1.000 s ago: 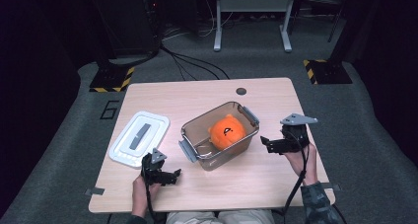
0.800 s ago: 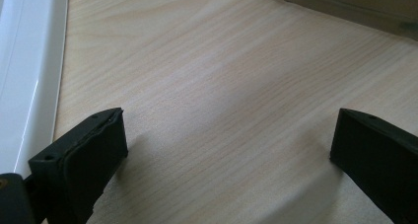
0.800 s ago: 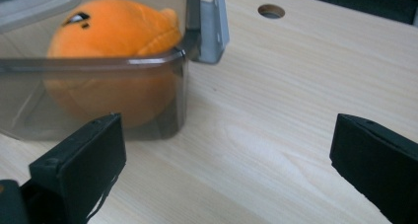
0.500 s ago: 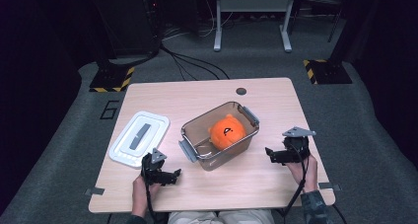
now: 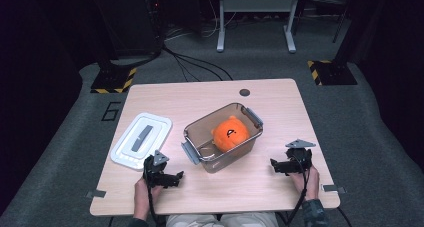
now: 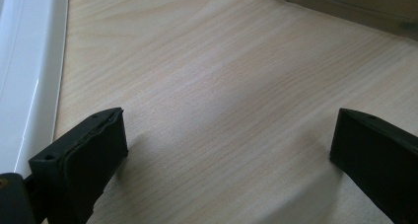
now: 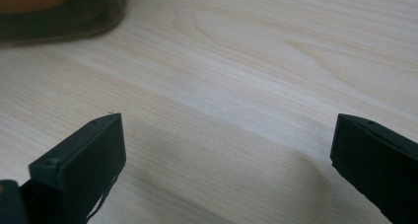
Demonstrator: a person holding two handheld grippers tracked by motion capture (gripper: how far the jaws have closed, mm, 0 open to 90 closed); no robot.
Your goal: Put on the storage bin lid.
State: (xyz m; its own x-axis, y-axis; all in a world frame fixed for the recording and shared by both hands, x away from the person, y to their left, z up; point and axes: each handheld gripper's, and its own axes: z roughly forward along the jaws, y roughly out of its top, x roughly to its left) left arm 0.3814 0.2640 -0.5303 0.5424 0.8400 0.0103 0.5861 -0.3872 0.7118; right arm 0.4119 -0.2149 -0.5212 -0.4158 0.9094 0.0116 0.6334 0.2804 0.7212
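A clear plastic bin point(image 5: 200, 159) sits near the middle of the wooden table point(image 5: 210, 94) with an orange plush toy point(image 5: 230, 133) inside. Its white lid point(image 5: 141, 139) lies flat to the left. My left gripper point(image 5: 179, 177) rests low on the table in front of the lid, open, with bare wood between its jaws point(image 6: 231, 135). The lid edge point(image 6: 29, 76) and the bin's base point(image 6: 345, 7) show in the left gripper view. My right gripper point(image 5: 273, 165) rests on the table to the right of the bin, open and empty point(image 7: 231, 130). The bin's corner point(image 7: 64, 17) shows in the right gripper view.
A small dark round hole point(image 5: 244, 92) lies near the table's far edge. Beyond the table are grey carpet, cables point(image 5: 195, 64), a metal stand point(image 5: 255, 17) and yellow-black striped bases point(image 5: 327, 72).
My right gripper has moved down and toward the table's near edge, settling lower beside the bin. The left gripper, bin and lid have stayed put.
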